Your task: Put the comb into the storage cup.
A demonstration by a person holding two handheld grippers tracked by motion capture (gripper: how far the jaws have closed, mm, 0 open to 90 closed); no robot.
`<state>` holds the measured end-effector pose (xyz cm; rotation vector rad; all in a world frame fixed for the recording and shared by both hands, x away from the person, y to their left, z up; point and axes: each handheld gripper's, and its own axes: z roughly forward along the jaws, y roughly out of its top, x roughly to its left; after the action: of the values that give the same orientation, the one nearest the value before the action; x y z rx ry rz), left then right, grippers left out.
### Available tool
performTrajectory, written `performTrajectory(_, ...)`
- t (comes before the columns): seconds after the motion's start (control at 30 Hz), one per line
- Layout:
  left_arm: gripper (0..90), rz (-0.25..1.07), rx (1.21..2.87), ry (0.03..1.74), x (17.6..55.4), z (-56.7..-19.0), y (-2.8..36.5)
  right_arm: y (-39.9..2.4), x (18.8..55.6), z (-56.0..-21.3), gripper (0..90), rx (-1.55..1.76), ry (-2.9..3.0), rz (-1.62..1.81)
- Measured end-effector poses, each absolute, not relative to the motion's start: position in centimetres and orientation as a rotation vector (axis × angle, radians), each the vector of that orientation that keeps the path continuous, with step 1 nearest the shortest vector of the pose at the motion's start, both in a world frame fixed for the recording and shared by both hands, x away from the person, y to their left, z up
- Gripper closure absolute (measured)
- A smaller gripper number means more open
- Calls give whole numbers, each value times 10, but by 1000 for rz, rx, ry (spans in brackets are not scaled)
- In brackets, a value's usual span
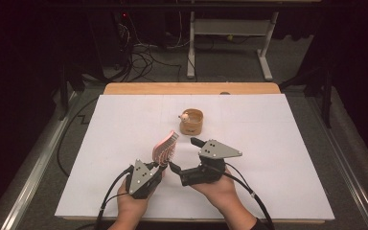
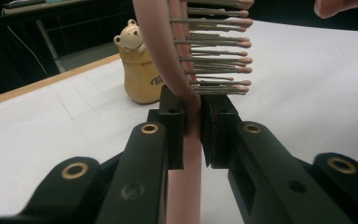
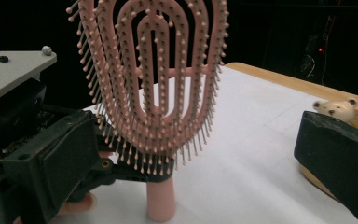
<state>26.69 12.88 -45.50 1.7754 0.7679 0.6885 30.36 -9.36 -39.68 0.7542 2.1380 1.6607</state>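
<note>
Lower centre of the high view: the left gripper clamps the handle of a pink hairbrush, held upright above the white table. The right gripper, just right of it, stands wide open, empty. A bear-lidded wooden cup sits above centre.

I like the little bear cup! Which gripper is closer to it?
Right. The right gripper has one of its jaws reaching up just below the bear cup. The left gripper sits farther back, clamped on the pink hairbrush.
</note>
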Motion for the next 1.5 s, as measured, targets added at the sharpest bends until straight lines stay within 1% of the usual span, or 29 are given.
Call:
performTrajectory(0.9, 791, 696, 1776, 754, 265, -457, 124, -56, 311, -385, 5, 739, 2124, 1703)
performTrajectory(1.03, 791, 697, 1776, 751, 264, -457, 124, -53, 311, -384, 33, 731, 2129, 1705)
performTrajectory(1.33, 791, 696, 1777, 750, 264, -457, 123, -53, 312, -384, 143, 736, 2125, 1719)
performTrajectory(1.5, 791, 697, 1777, 752, 264, -457, 123, -53, 312, -384, 167, 748, 2123, 1722)
